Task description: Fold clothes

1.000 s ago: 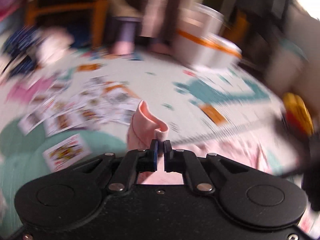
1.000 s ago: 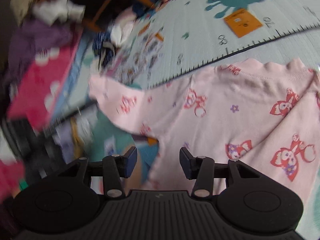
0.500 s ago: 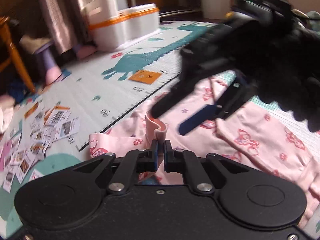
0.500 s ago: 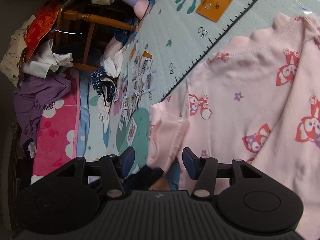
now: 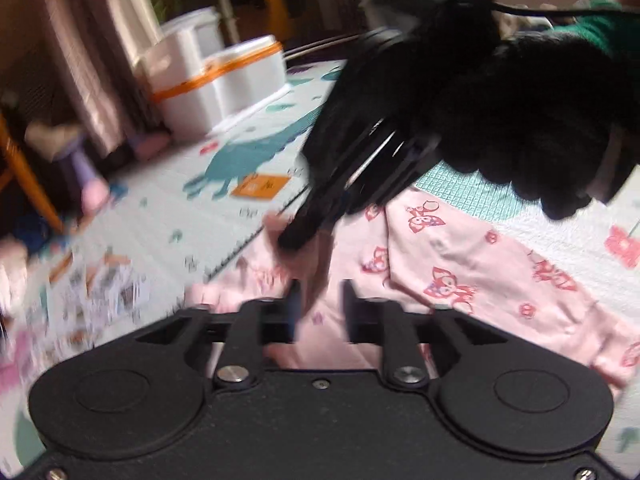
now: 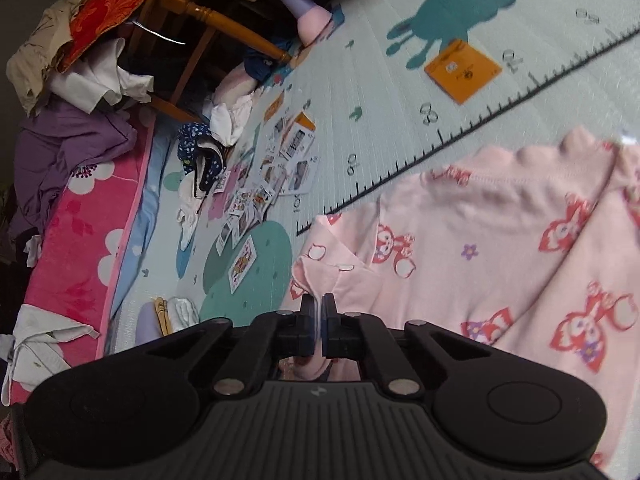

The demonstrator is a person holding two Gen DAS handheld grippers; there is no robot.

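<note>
Blurring the pink shirt [image 5: 460, 264], right gripper [image 6: 318, 320] clamps its hem.

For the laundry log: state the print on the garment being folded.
Pale pink top with red cartoon figures, clearest in the right wrist view.

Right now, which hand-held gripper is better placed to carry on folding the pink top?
The right hand-held gripper: it is shut on the pink top's sleeve, while the left hand-held gripper is open.
</note>
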